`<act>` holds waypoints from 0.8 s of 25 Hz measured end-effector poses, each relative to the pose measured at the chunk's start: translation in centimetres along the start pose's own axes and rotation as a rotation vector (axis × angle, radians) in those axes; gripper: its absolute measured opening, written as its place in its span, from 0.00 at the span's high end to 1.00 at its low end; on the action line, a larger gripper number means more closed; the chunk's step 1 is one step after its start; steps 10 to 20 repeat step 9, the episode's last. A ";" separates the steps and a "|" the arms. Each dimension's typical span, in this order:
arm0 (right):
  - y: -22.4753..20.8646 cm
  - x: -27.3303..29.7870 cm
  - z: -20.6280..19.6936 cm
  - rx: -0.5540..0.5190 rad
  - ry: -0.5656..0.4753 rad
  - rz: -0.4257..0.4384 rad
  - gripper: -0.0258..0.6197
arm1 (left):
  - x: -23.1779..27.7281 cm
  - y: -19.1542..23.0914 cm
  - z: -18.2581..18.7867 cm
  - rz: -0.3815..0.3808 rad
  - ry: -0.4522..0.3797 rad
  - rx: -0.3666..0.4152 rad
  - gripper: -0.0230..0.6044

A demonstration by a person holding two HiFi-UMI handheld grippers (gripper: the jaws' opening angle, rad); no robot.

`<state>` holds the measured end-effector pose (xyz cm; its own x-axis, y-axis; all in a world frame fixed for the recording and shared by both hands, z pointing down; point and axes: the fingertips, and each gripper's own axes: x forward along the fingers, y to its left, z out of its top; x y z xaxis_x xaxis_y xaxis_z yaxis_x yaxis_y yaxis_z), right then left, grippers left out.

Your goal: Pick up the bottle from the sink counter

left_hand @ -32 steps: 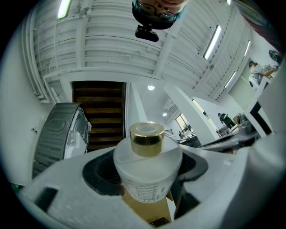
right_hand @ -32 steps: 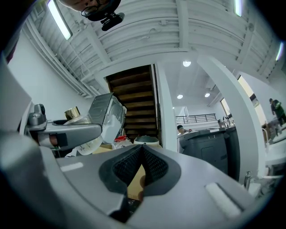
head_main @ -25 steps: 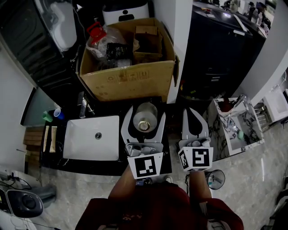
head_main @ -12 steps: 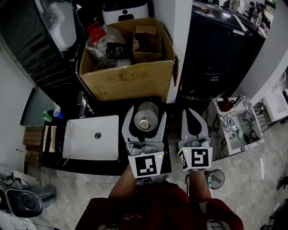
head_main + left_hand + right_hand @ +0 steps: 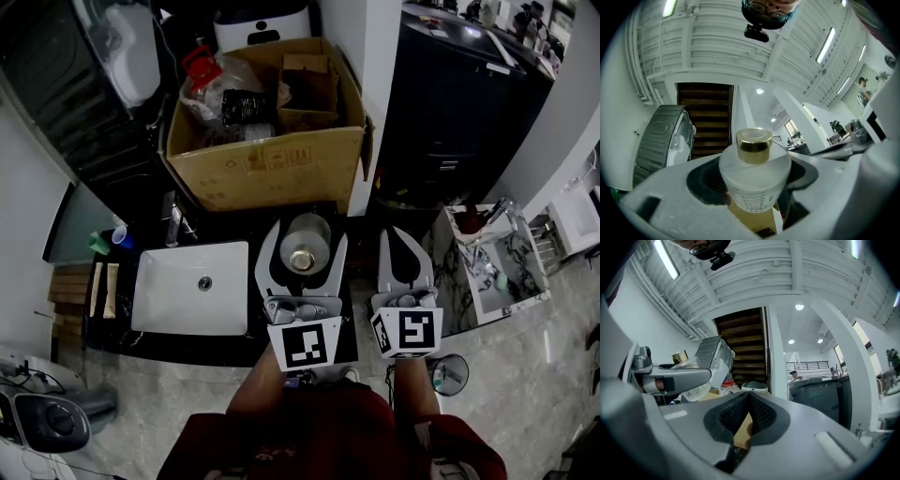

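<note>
A frosted white bottle with a gold cap stands upright between the jaws of my left gripper, over the black sink counter. In the left gripper view the bottle fills the gap, and both dark pads press on its sides, so the gripper is shut on it. My right gripper hovers just right of the left one. Its ribbed pads meet with nothing between them at the right gripper.
A white rectangular sink basin lies left of the bottle, with a faucet and a blue cup behind it. A cardboard box with packets stands beyond the counter. A black cabinet rises at the right.
</note>
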<state>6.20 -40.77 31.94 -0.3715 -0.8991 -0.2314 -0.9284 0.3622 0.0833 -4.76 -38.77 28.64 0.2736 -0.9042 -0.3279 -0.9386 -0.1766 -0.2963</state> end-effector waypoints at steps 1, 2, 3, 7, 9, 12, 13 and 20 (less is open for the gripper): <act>0.0 0.0 0.0 0.000 0.001 0.000 0.96 | 0.0 0.0 0.0 0.000 0.001 0.000 0.43; 0.0 0.0 0.0 -0.001 0.001 0.002 0.96 | 0.0 0.0 0.0 0.000 0.002 0.000 0.43; 0.0 0.1 0.0 -0.002 0.002 0.004 0.96 | 0.1 0.0 0.0 0.000 0.002 0.000 0.43; -0.2 0.0 -0.1 0.004 0.001 -0.003 0.96 | 0.1 -0.2 0.0 0.000 -0.001 0.004 0.43; -0.3 -0.1 -0.3 0.009 0.002 -0.006 0.96 | 0.0 -0.3 -0.1 0.000 0.000 0.002 0.43; -0.3 -0.1 -0.3 0.009 0.002 -0.006 0.96 | 0.0 -0.3 -0.1 0.000 0.000 0.002 0.43; -0.3 -0.1 -0.3 0.009 0.002 -0.006 0.96 | 0.0 -0.3 -0.1 0.000 0.000 0.002 0.43; -0.3 -0.1 -0.3 0.009 0.002 -0.006 0.96 | 0.0 -0.3 -0.1 0.000 0.000 0.002 0.43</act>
